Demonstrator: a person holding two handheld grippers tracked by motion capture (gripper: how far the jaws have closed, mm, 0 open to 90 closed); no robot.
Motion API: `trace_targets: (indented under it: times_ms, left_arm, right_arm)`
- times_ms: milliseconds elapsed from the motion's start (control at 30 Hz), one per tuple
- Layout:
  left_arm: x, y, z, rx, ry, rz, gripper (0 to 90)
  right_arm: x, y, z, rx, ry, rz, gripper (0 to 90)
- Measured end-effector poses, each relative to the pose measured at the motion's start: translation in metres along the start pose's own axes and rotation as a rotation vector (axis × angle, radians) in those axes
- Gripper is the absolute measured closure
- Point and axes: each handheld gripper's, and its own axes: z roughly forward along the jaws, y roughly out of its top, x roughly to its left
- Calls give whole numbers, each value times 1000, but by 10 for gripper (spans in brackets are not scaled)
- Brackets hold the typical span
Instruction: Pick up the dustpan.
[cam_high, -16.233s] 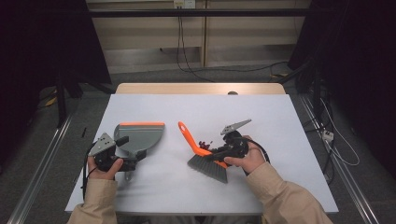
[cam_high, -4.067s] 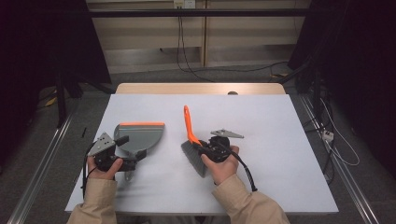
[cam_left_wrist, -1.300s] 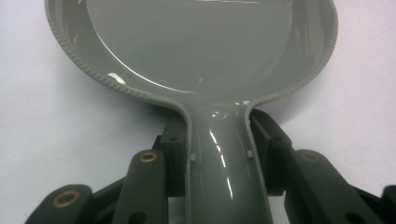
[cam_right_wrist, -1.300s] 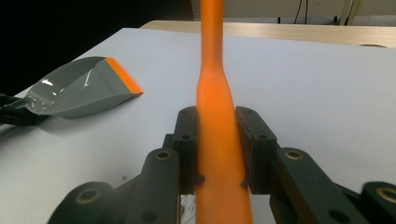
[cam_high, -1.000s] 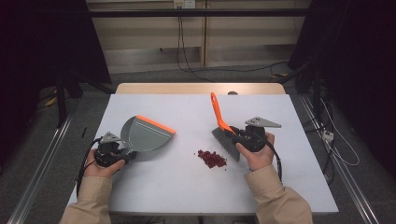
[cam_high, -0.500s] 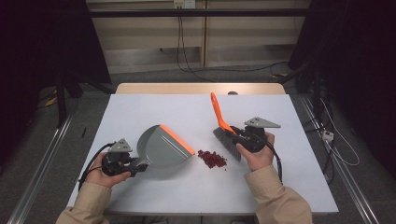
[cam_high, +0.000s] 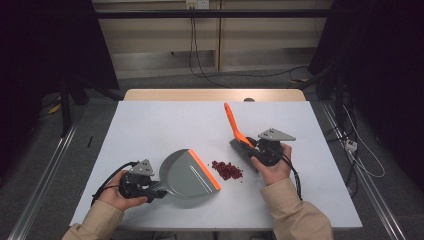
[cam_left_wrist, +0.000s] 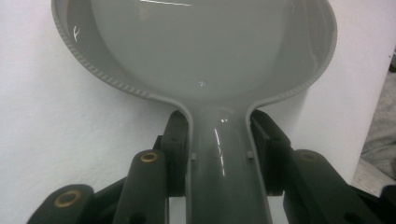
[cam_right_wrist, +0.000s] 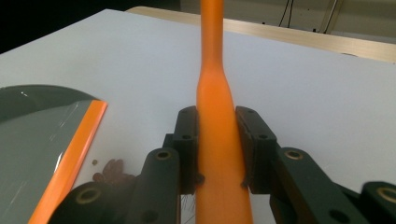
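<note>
A grey dustpan (cam_high: 187, 173) with an orange lip (cam_high: 204, 169) lies on the white table, its lip facing a small pile of dark red crumbs (cam_high: 226, 169). My left gripper (cam_high: 150, 186) is shut on the dustpan's handle (cam_left_wrist: 219, 163). To the right of the crumbs, my right gripper (cam_high: 254, 148) is shut on a brush with an orange handle (cam_high: 233, 123) that points up and away; its grey bristles (cam_high: 239, 148) rest near the table. In the right gripper view the orange handle (cam_right_wrist: 215, 116) sits between the jaws, with the dustpan lip (cam_right_wrist: 74, 154) and crumbs (cam_right_wrist: 109, 170) at lower left.
The white table (cam_high: 160, 120) has open room at the back and left. A wooden strip (cam_high: 210, 94) edges its far side. Cables (cam_high: 200, 55) hang behind, and metal rails (cam_high: 45, 170) run along the floor at both sides.
The left gripper has slid the dustpan to the right and turned it, so its orange lip now sits close beside the crumbs. The right gripper and brush have barely moved.
</note>
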Motion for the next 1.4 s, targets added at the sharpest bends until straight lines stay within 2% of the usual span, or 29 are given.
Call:
trace_targets:
  times_ms: [33,167,200,367,600,633,667,700,767,833,867,933,1033,1133,1200,1233,1300,1367,1400]
  left_arm:
    - [-1,0,2,-4,-8,-5,631]
    - [-7,3,6,0,-32,17,631]
    - [-7,4,7,12,-36,31,631]
    - [-15,8,13,6,-51,33,630]
    - [-20,11,18,20,-66,52,629]
    - [-21,12,19,17,-65,41,629]
    - [-20,12,20,26,-67,51,628]
    - [-22,12,21,8,-70,24,628]
    - [-22,12,23,10,-73,25,628]
    - [-20,13,22,41,-71,64,628]
    - [-22,13,23,24,-73,37,627]
    - [-22,13,24,15,-74,23,627]
    - [-22,14,25,9,-78,22,626]
    - [-21,13,25,13,-83,25,626]
    - [-20,13,25,21,-86,35,626]
    - [-20,13,25,21,-88,34,625]
    - [-19,13,25,20,-89,33,625]
    - [-18,13,25,26,-100,39,625]
    - [-18,13,26,23,-100,29,625]
  right_arm:
    - [0,-1,1,-2,-7,-16,716]
    - [4,-7,5,19,-32,-69,716]
    - [6,-8,5,15,-31,-80,715]
    - [14,-11,2,14,-31,-106,715]
    - [34,-17,-1,13,-29,-175,713]
    - [37,-18,-2,10,-27,-177,712]
    - [39,-19,-2,8,-27,-177,711]
    - [41,-20,-2,7,-29,-181,709]
    - [43,-21,-1,5,-12,-165,702]
    - [48,-23,-1,9,-13,-180,699]
    - [51,-23,-1,11,-14,-190,698]
    - [54,-24,0,14,-27,-195,699]
    - [54,-22,-2,20,-50,-210,700]
    - [48,-19,-2,20,-40,-222,700]
    - [44,-17,-3,29,-31,-185,700]
    - [43,-16,-3,35,-39,-183,701]
    - [40,-12,-4,60,-41,-178,697]
    - [36,-8,-6,119,-34,-167,666]
    - [35,-7,-6,138,-33,-161,650]
